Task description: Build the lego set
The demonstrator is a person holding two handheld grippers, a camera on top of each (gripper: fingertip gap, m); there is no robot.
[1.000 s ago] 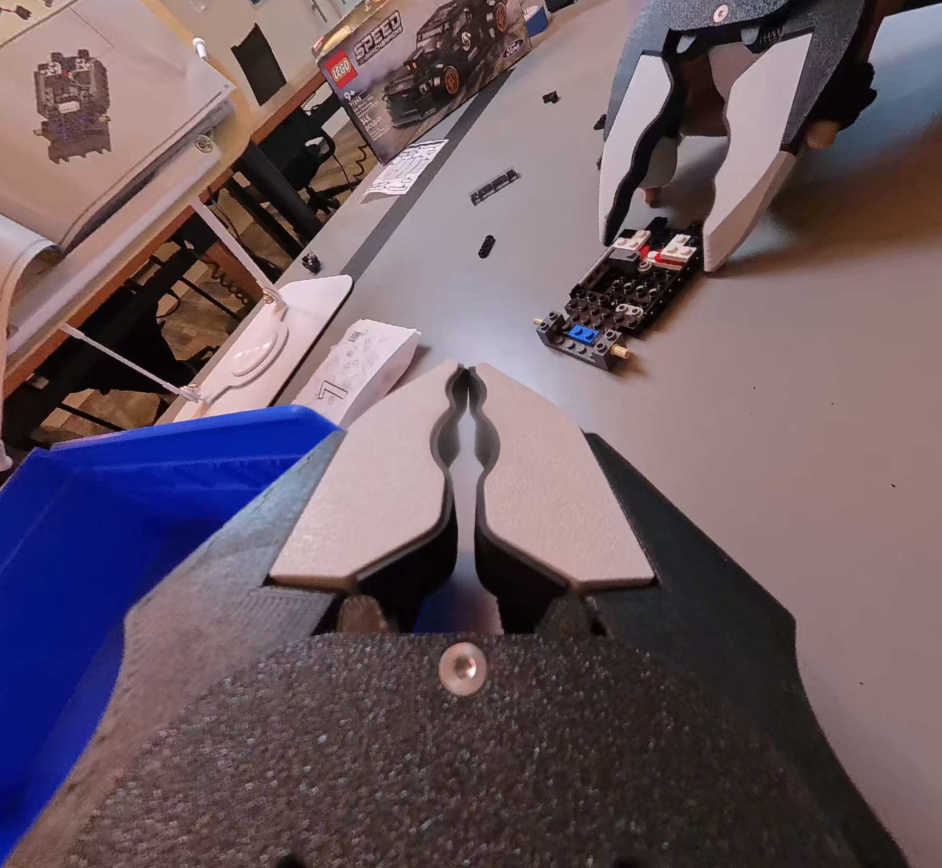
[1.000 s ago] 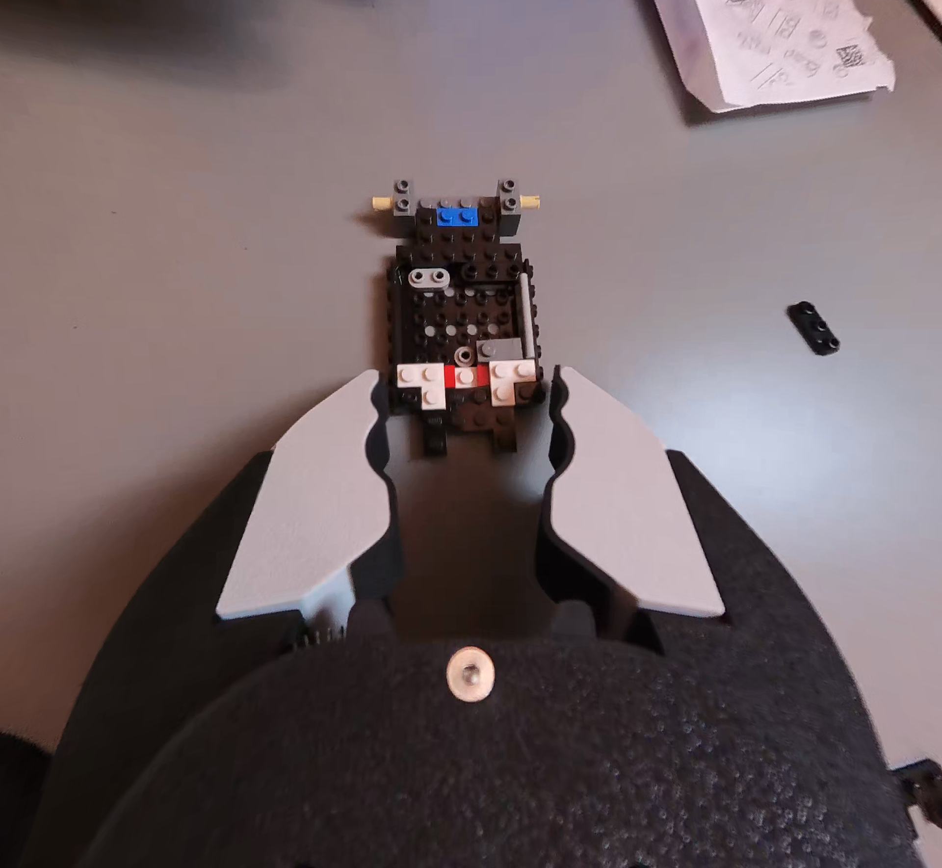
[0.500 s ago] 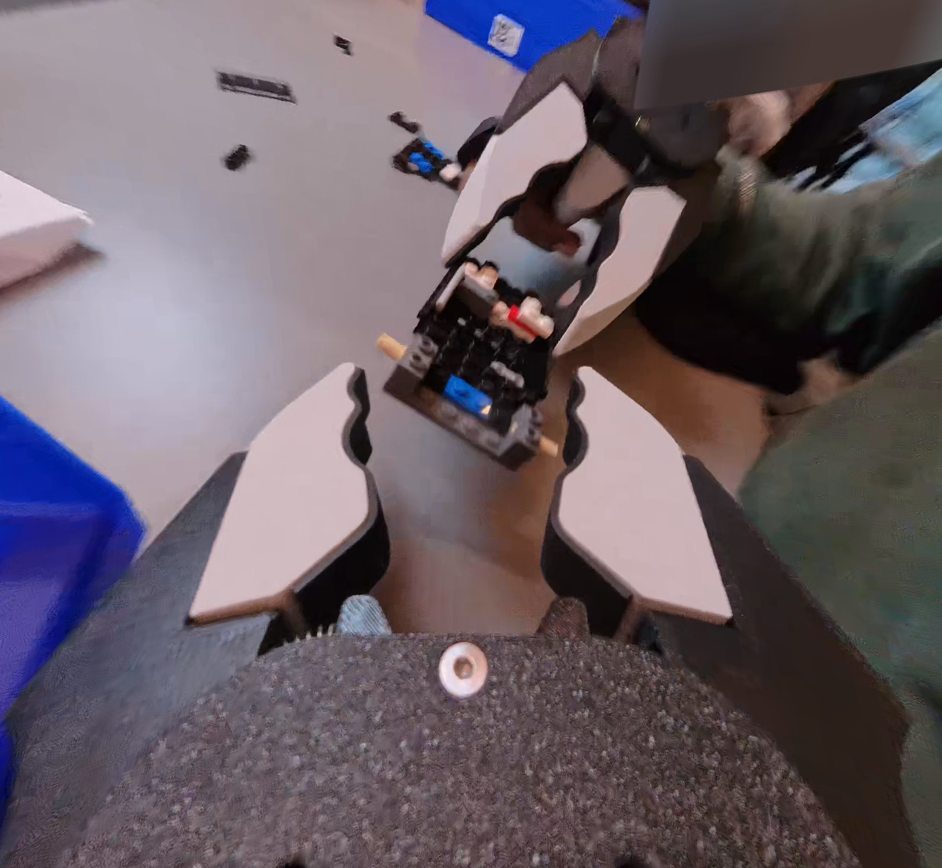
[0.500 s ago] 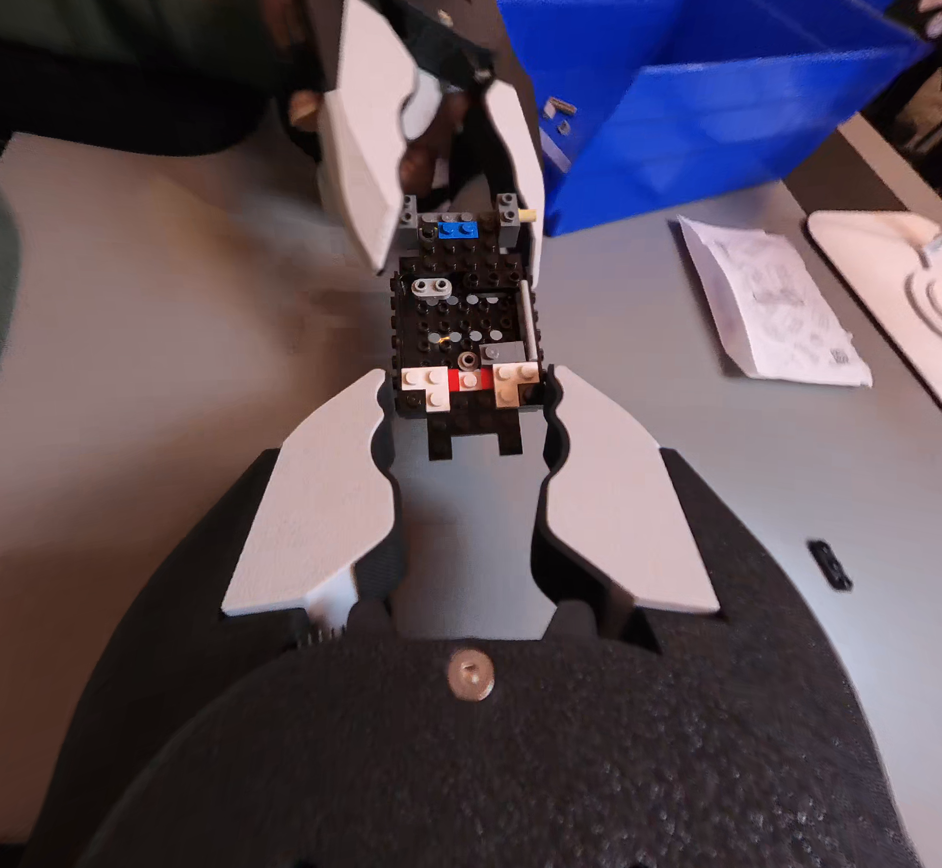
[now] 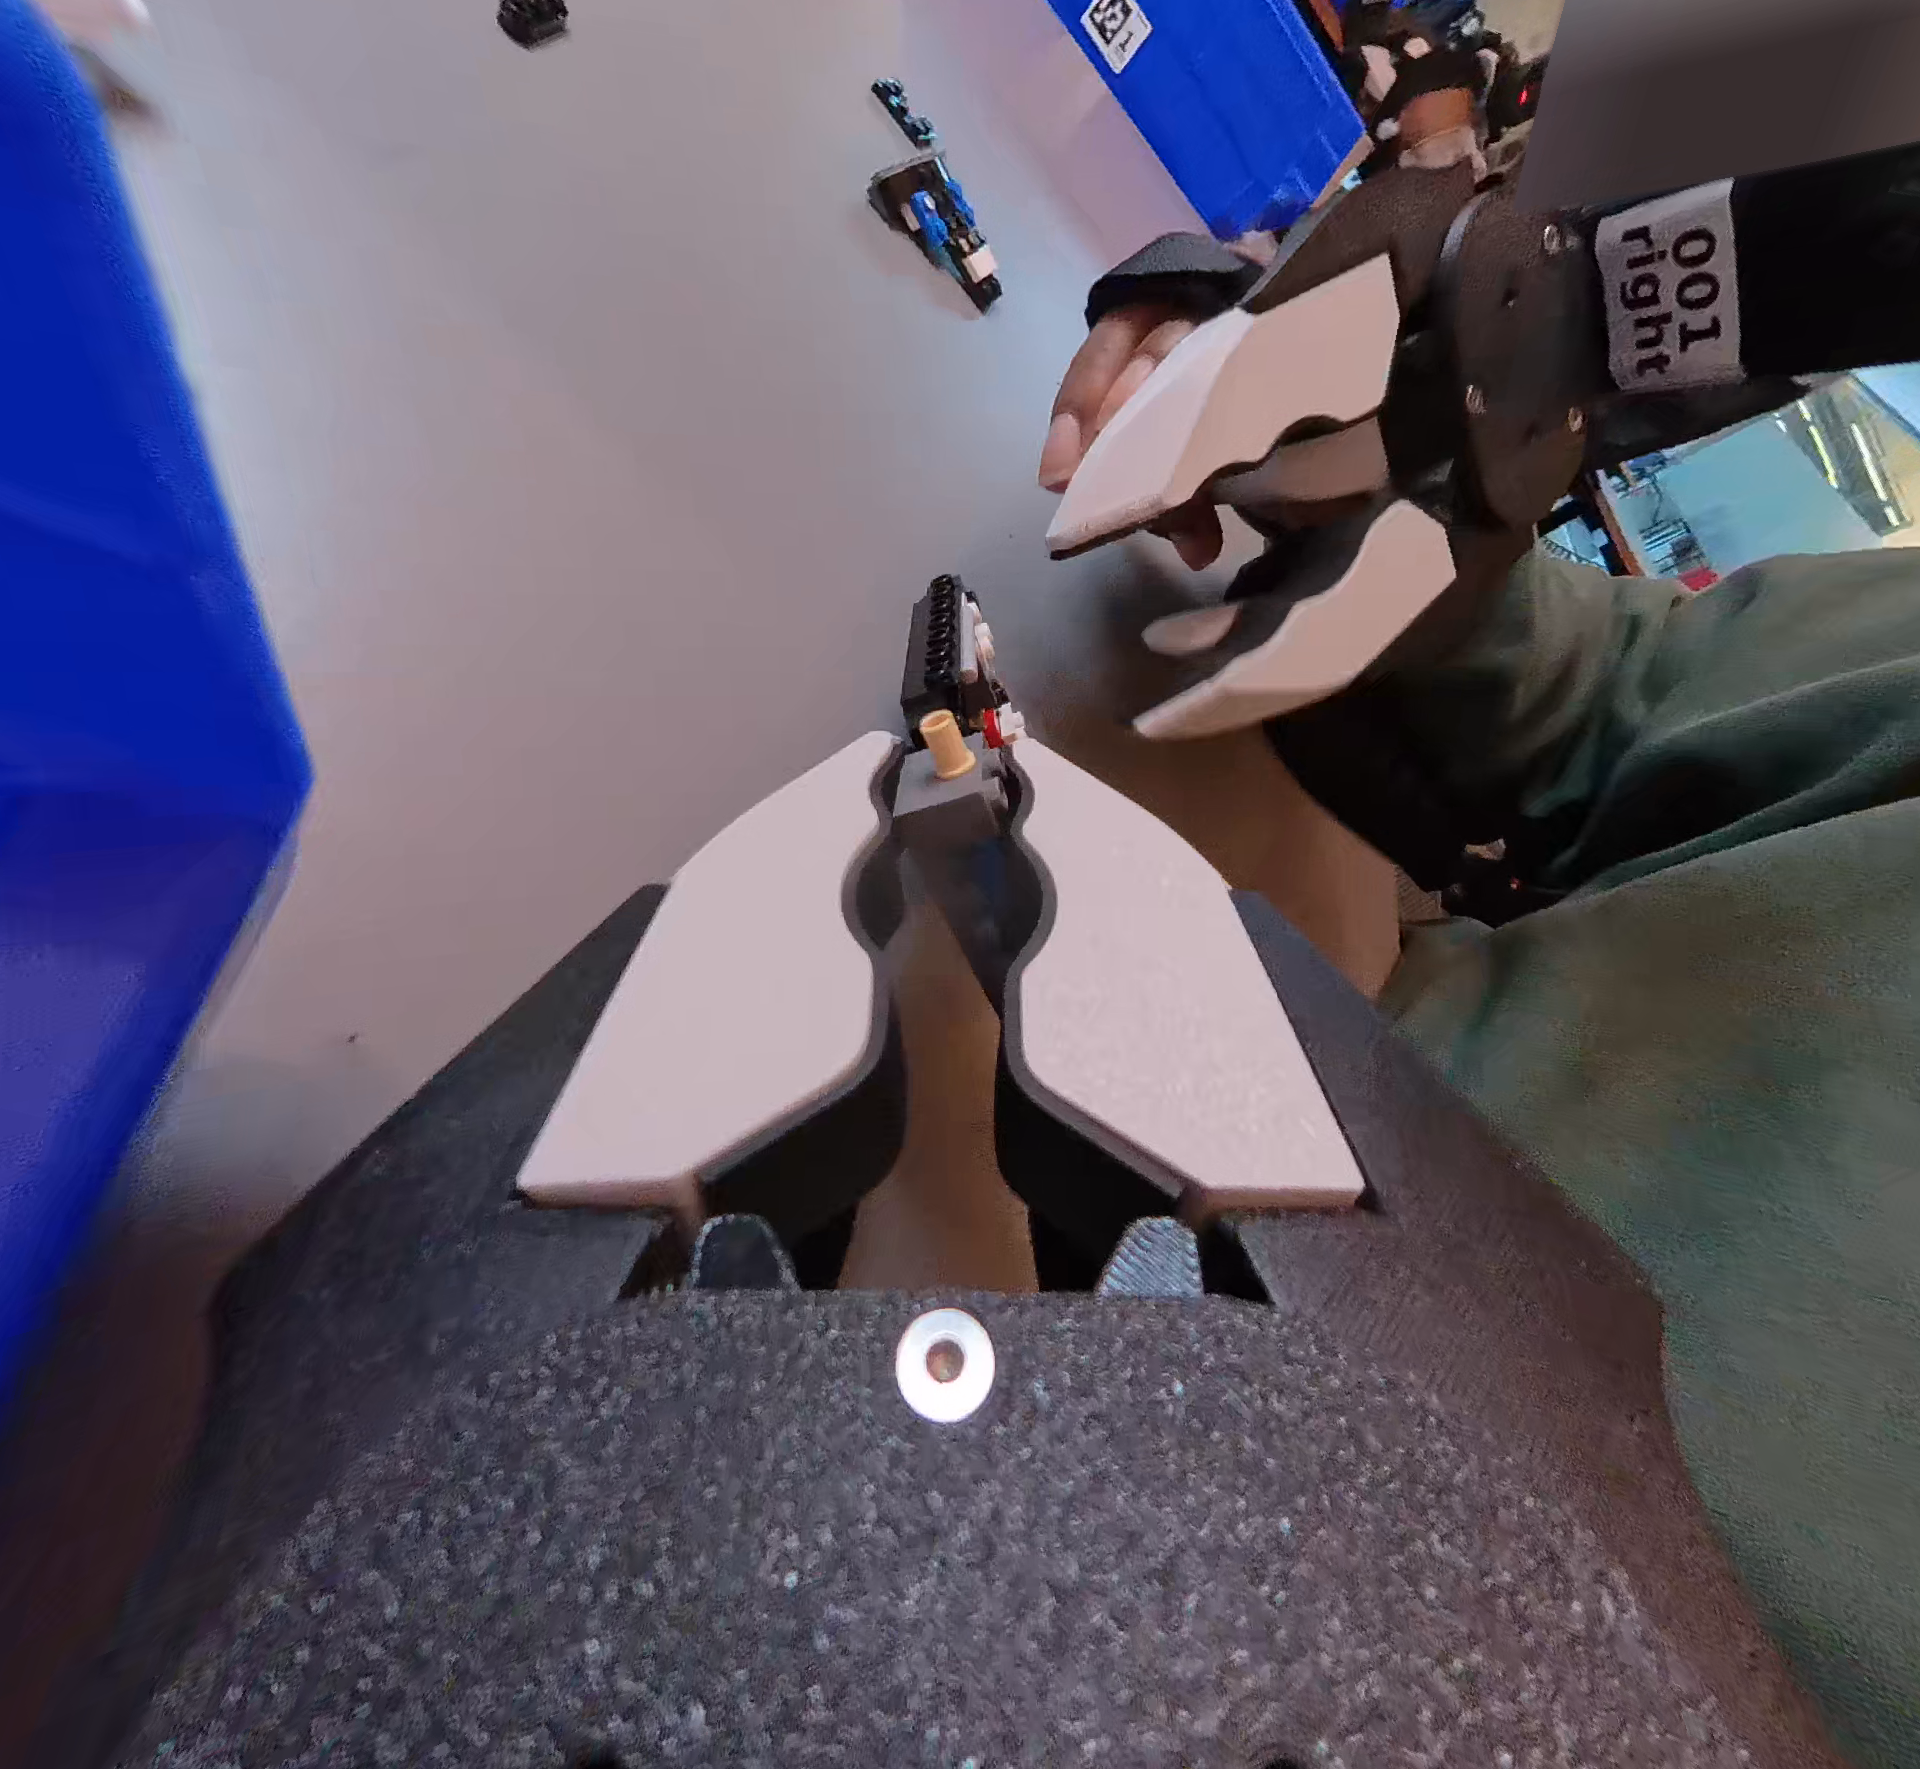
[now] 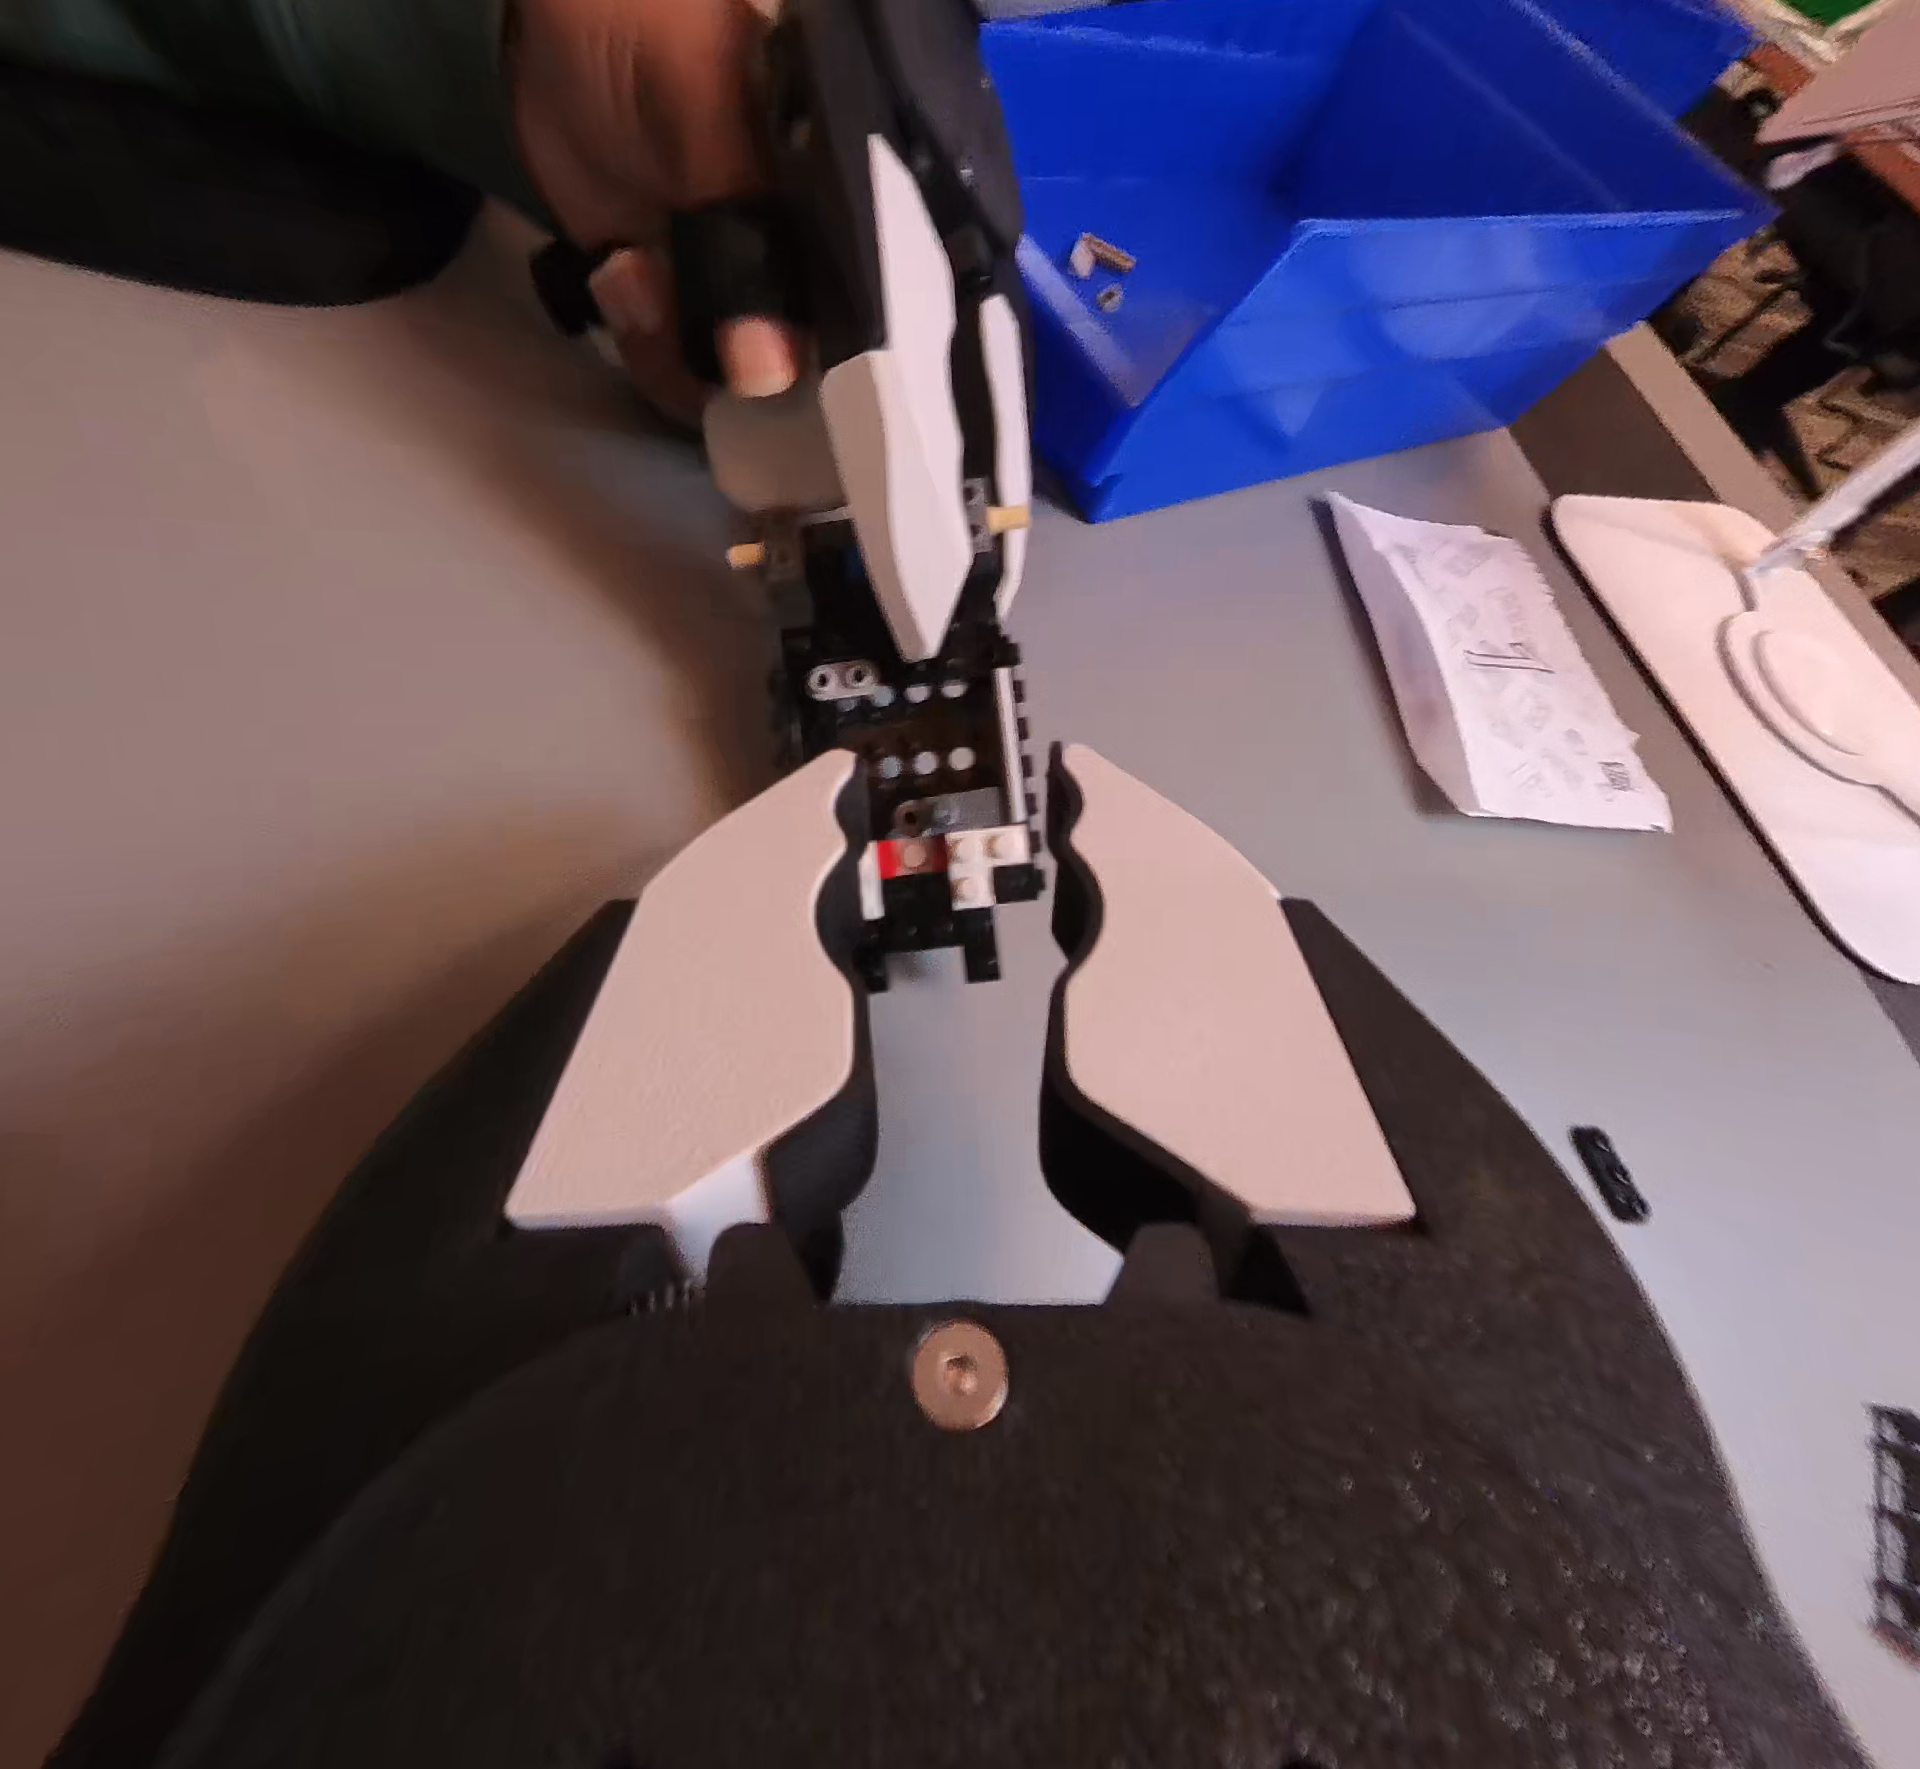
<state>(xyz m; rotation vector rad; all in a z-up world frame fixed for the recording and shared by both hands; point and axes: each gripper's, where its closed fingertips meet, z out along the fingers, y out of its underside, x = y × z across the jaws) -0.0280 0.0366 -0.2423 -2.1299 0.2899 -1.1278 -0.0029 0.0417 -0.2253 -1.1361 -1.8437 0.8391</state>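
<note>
A black brick chassis (image 6: pixel 940 872) with white, red and blue pieces lies on the grey table (image 6: pixel 312 680). My left gripper (image 5: pixel 951 763) is shut on its front end, by the grey block with the tan pin (image 5: pixel 948 745). From there the chassis (image 5: pixel 940 649) shows edge-on. In the right wrist view the left gripper (image 6: pixel 966 618) comes down from above onto that far end. My right gripper (image 6: pixel 956 763) is open, its fingers on either side of the chassis's rear end. In the left wrist view it (image 5: pixel 1096 633) hangs just right of the chassis, with a person's hand behind it.
A blue bin (image 6: pixel 1351 265) holding a few small parts stands behind the chassis, blurred at the left wrist view's left edge (image 5: pixel 104 472). A printed paper bag (image 6: pixel 1486 670) and a white lamp base (image 6: pixel 1766 701) lie right. Loose black pieces (image 6: pixel 1608 1174), a small blue-black assembly (image 5: pixel 935 223) and another blue bin (image 5: pixel 1164 26) lie around. The tips of one gripper are about 4 centimeters away from the tips of the other.
My left gripper swung away from the blue bin to the chassis, opened, then shut on its front end. My right gripper's fingers have narrowed around the rear end.
</note>
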